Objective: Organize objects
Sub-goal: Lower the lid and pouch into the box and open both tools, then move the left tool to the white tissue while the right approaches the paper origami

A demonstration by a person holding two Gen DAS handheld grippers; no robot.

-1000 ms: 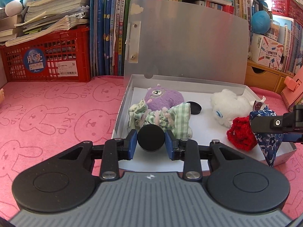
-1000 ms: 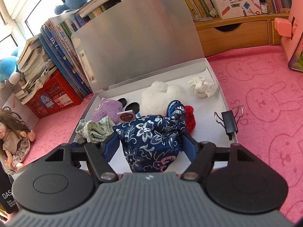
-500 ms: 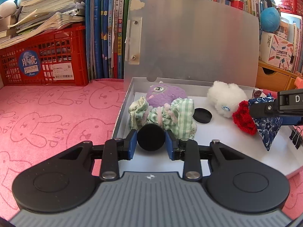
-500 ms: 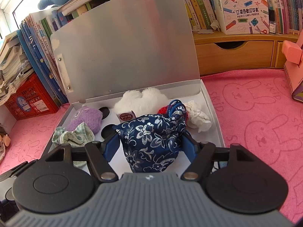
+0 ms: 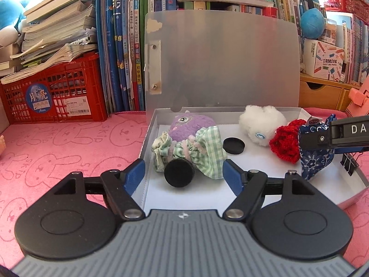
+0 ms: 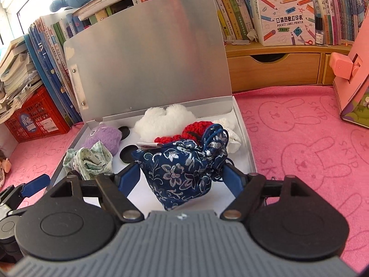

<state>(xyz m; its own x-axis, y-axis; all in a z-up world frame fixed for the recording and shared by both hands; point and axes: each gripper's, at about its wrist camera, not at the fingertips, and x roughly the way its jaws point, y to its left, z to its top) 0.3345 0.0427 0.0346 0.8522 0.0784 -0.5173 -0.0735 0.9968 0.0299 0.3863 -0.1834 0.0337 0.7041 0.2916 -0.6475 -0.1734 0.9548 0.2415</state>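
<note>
The black round cap (image 5: 179, 172) sits tilted on edge in the near left part of the open grey box (image 5: 272, 110), leaning against the green checked cloth (image 5: 198, 147) at its 12 o'clock. The left tool (image 5: 183, 176) points downward into the box from the near side; its jaws are opening and stand wide, the blue pads (image 5: 135, 173) clear of the cap on both sides, with the cap between them nearer the left pad. A second black cap (image 5: 234, 146) lies flat at 2 o'clock from the first, a purple plush (image 5: 189, 124) behind the cloth, a white plush (image 5: 261, 122) and a red crocheted piece (image 5: 284, 143) toward 2 o'clock.

The navy floral drawstring pouch (image 6: 184, 173) hangs between the blue pads of the right tool (image 6: 182, 177), which tilts down over the box's near right part. Its jaws are opening; whether the pads still touch the fabric cannot be told. A white crumpled piece (image 6: 230, 136) lies at 1 o'clock from the pouch. A black binder clip (image 5: 349, 164) sits on the box's right wall.

The box rests on a desk covered by a pink rabbit-print cloth (image 6: 299, 143), with its lid (image 6: 147, 55) upright at 12 o'clock, against books (image 5: 120, 46) and a red crate (image 5: 53, 92)
</note>
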